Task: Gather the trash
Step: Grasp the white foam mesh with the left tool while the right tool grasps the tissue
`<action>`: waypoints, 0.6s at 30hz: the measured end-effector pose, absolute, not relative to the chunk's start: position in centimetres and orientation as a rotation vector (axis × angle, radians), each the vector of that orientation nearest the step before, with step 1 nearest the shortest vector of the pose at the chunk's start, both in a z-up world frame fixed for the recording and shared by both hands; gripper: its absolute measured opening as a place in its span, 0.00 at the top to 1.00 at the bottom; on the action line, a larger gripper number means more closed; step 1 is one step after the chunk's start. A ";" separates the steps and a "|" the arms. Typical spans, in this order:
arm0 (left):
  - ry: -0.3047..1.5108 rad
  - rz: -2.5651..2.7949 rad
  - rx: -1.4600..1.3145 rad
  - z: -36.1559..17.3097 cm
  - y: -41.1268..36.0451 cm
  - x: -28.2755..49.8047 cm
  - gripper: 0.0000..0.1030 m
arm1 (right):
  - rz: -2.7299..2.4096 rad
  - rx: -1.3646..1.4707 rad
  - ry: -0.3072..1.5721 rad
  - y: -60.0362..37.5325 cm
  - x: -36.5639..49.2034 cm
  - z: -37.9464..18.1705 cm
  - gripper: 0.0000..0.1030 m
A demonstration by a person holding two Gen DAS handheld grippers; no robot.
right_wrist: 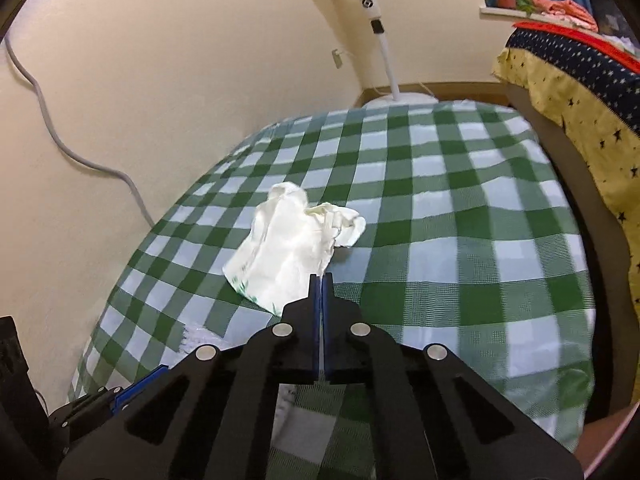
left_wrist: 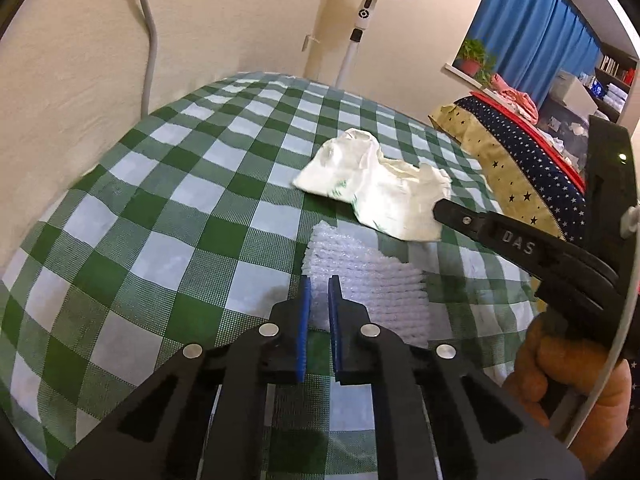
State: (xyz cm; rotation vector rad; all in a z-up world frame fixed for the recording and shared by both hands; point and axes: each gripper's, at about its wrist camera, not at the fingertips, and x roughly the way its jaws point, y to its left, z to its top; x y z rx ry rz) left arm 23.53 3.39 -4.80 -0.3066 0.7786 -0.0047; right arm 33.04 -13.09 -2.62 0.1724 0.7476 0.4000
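In my left wrist view, the left gripper (left_wrist: pixel 319 286) hovered over the green-checked tablecloth (left_wrist: pixel 168 208) with its blue pads a narrow gap apart, gripping nothing, its tips just over the near edge of a white bubble-wrap sheet (left_wrist: pixel 368 280). Beyond that sheet lay the crumpled white plastic bag (left_wrist: pixel 372 184), and the right gripper (left_wrist: pixel 440 206) reached in from the right with its tip at the bag's near corner. A standing fan (left_wrist: pixel 370 4) stood behind the table. In my right wrist view, the right gripper (right_wrist: pixel 321 280) had its pads pressed together on the bag's (right_wrist: pixel 288 248) near edge, pinching it; the bubble-wrap sheet (right_wrist: pixel 200 336) peeked out left of the bag.
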 end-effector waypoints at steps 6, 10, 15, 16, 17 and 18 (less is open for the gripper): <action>0.750 -0.022 -0.288 -3.4 3.0 22.3 0.92 | 0.371 0.154 0.696 -14.6 30.4 0.3 0.99; 0.725 -0.033 -0.263 -2.1 2.5 21.0 0.92 | 0.347 0.120 0.661 -15.7 27.7 2.2 0.99; 0.698 -0.046 -0.237 -0.7 1.9 19.4 0.92 | 0.309 0.107 0.630 -17.6 24.1 4.0 0.99; 0.691 -0.047 -0.233 -0.4 1.8 19.0 0.92 | 0.302 0.102 0.624 -18.0 23.3 4.3 0.99; 0.685 -0.050 -0.229 -0.1 1.7 18.6 0.92 | 0.294 0.098 0.618 -18.3 22.5 4.6 0.99; 0.681 -0.052 -0.228 0.1 1.6 18.3 0.92 | 0.289 0.094 0.612 -18.6 21.8 5.0 0.99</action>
